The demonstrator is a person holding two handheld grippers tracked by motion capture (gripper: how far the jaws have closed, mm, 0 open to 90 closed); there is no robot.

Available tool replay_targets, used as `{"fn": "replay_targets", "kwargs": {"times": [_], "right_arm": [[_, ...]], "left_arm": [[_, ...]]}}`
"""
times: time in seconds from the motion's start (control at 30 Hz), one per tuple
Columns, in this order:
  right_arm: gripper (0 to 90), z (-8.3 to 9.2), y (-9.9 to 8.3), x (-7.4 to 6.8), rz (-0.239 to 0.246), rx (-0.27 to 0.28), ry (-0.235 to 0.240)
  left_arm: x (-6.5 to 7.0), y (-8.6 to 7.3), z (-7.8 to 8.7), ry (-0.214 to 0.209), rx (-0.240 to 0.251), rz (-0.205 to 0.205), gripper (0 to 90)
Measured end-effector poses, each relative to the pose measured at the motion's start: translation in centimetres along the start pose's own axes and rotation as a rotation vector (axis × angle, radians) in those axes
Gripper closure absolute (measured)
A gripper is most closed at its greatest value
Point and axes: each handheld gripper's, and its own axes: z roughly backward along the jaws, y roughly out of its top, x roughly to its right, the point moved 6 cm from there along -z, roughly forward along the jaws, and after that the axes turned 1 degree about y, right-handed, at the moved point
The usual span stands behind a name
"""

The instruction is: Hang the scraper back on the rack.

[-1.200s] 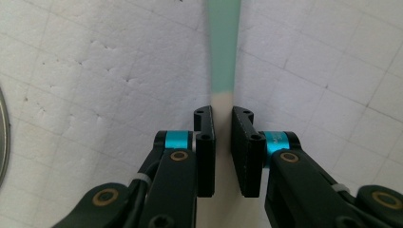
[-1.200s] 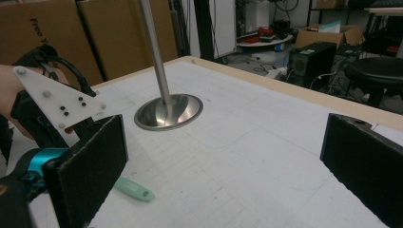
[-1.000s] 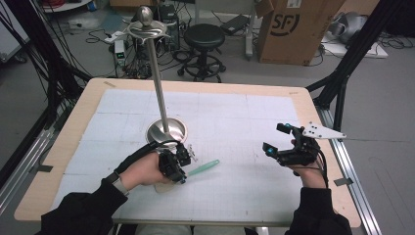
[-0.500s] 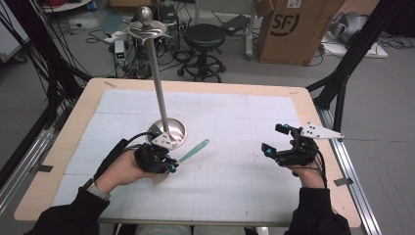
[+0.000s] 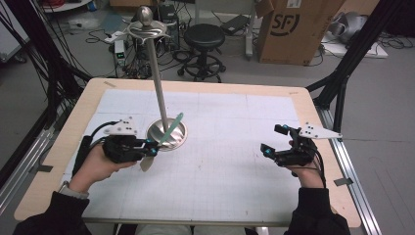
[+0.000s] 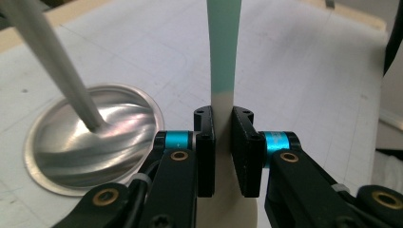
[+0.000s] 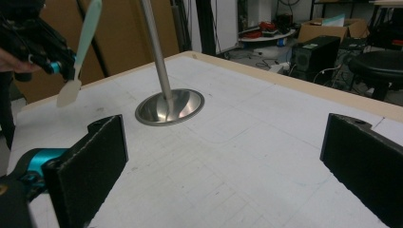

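Your left hand-held gripper is clamped on a spatula, its jaws pinching the pale part of the handle just below where it turns teal. The spatula is lifted off the desk, its teal handle slanting up over the metal stand, whose round base lies just beside your left gripper. Your right hand-held gripper is well apart on the desk's right side, jaws spread wide and holding nothing.
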Motion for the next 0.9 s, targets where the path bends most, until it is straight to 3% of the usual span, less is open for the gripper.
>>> {"fn": "replay_targets", "kwargs": {"times": [0.2, 0.37, 0.6, 0.73, 0.9], "right_arm": [[0.7, -0.1, -0.1, 0.0, 0.003, -0.003, 0.002], [0.8, -0.1, -0.1, 0.0, 0.001, -0.003, -0.001], [0.8, -0.2, -0.2, 0.0, 0.002, -0.007, 0.001], [0.8, -0.2, -0.2, 0.0, 0.004, -0.007, 0.0], [0.7, -0.2, -0.2, 0.0, 0.003, -0.008, 0.0]], "left_arm": [[-1.8, 0.6, 2.7, 0.027, 0.097, 0.041, 80.5], [-3.2, 1.0, 4.6, 0.054, 0.15, 0.064, 80.5], [-4.5, 2.0, 6.9, 0.098, 0.212, 0.069, 80.6], [-5.2, 3.2, 8.2, 0.148, 0.235, 0.049, 80.5], [-5.7, 4.6, 9.3, 0.168, 0.273, 0.048, 80.5]]}}
